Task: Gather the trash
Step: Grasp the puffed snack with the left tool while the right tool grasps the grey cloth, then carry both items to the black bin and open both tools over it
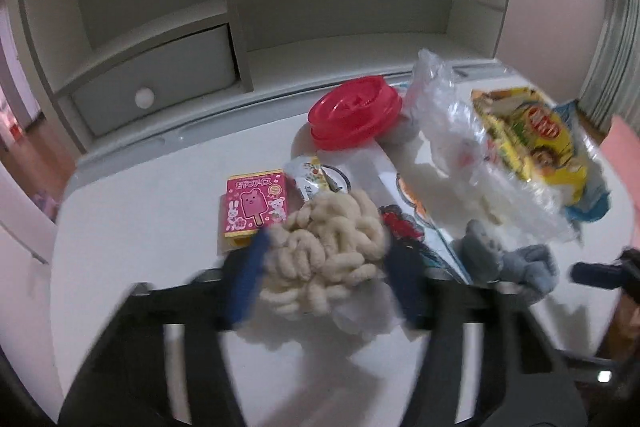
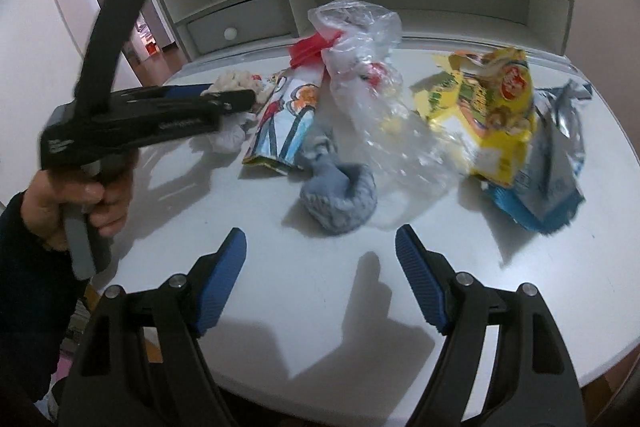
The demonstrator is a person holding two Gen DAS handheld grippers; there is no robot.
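Note:
Trash lies strewn on the white desk (image 2: 304, 311). My left gripper (image 1: 326, 279) is shut on a cream fluffy cloth (image 1: 336, 239), its blue pads pressed into both sides. The right wrist view shows it from the side (image 2: 236, 99), held by a hand. My right gripper (image 2: 320, 267) hangs open over bare desk, nothing between its fingers. Beyond it lie a grey sock (image 2: 340, 195), a clear plastic bag (image 2: 372, 87), a yellow snack bag (image 2: 492, 111), a blue and silver bag (image 2: 552, 163) and a cartoon-printed wrapper (image 2: 284, 119). A pink ice-pop box (image 1: 256, 207) sits left of the cloth.
A red round lid (image 1: 354, 113) and a small packet (image 1: 310, 175) lie behind the cloth. A white hutch with shelves and a drawer with a round knob (image 1: 144, 98) stands at the back. The desk's rounded front edge is close below my right gripper.

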